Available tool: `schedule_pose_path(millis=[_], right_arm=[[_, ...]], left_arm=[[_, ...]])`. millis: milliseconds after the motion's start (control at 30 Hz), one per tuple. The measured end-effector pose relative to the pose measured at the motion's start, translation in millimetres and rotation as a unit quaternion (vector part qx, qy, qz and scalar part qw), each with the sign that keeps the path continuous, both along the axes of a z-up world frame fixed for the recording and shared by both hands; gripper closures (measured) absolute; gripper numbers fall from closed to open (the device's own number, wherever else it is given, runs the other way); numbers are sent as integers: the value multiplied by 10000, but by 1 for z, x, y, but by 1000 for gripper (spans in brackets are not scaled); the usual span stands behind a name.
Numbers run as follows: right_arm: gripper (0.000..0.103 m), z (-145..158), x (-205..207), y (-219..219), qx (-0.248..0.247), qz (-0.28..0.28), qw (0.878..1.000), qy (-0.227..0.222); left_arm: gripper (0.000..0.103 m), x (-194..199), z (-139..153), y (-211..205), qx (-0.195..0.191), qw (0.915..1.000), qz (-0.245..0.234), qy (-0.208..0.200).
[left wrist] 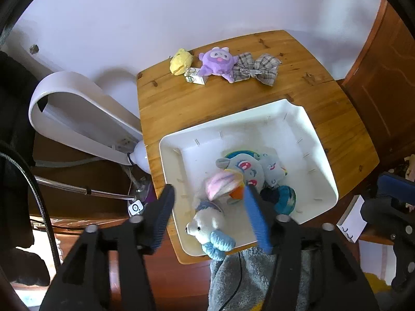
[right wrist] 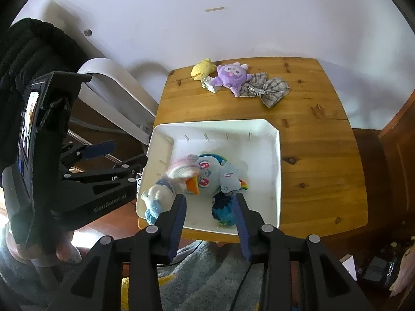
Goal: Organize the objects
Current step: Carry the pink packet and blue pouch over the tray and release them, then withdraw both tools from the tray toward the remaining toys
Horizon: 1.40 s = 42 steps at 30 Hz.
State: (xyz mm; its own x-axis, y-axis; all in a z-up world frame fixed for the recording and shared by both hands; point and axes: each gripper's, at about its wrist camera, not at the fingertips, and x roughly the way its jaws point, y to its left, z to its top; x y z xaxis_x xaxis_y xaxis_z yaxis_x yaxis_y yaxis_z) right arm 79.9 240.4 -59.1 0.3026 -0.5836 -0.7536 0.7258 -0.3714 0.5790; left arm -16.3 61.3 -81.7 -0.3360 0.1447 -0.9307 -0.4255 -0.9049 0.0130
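You're over a small wooden table [left wrist: 233, 103] pushed vs a pale wall [left wrist: 129, 26], wooden door [left wrist: 384, 83] at right, white curved appliance [left wrist: 77, 108] just left of the table. A white bin [left wrist: 319, 155] sits on the near part of the table. At the far edge, in a row & touching: yellow plush [left wrist: 180, 61], small wrapped packet [left wrist: 195, 77], purple plush [left wrist: 219, 61], plaid bow [left wrist: 256, 68]. All well apart from the bin.

In the bin: grey pony plush [left wrist: 249, 171], a pink-and-white plush [left wrist: 223, 184] blurred above it, a white bear w/ blue scarf [left wrist: 205, 226] flopped over the near rim, a dark blue-teal plush [left wrist: 284, 197] by the near right corner.

Your left gripper [left wrist: 207, 197] is spread, pads wide apart above the bin's near side. Pink plush & bear show between the fingers, but neither pad presses on them; nothing pinched. Your right gripper [right wrist: 209, 202] is part open, narrower than the left, over the bin's near edge. Its right finger [right wrist: 241, 215] lies right by the teal plush [right wrist: 223, 213]; contact can't be told. Nothing gripped.

Only the right view shows the left gripper's body, w/ a hand [right wrist: 39, 248] under it, at left of the bin. Only the left view shows a metal rod [left wrist: 77, 188] & white tag [left wrist: 136, 207] below the appliance. Both show grey fleece [right wrist: 207, 272] below the table's near edge.
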Motion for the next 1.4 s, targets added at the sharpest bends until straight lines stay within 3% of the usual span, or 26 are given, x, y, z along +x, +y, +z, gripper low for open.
schedule_pose_path(millis=[167,867,1400], right_arm=[[58,5,2,0,-1,-60,9999,121],[55,9,0,18,36,-166,9994,312],[55,-7,-40,46,6,-590,9977,334]], left_arm=[[25,3,3,-8,26,9999,104,83],[25,22,16,-4,194,9994,298,46],[25,25,50,13,604,9961,592,270]])
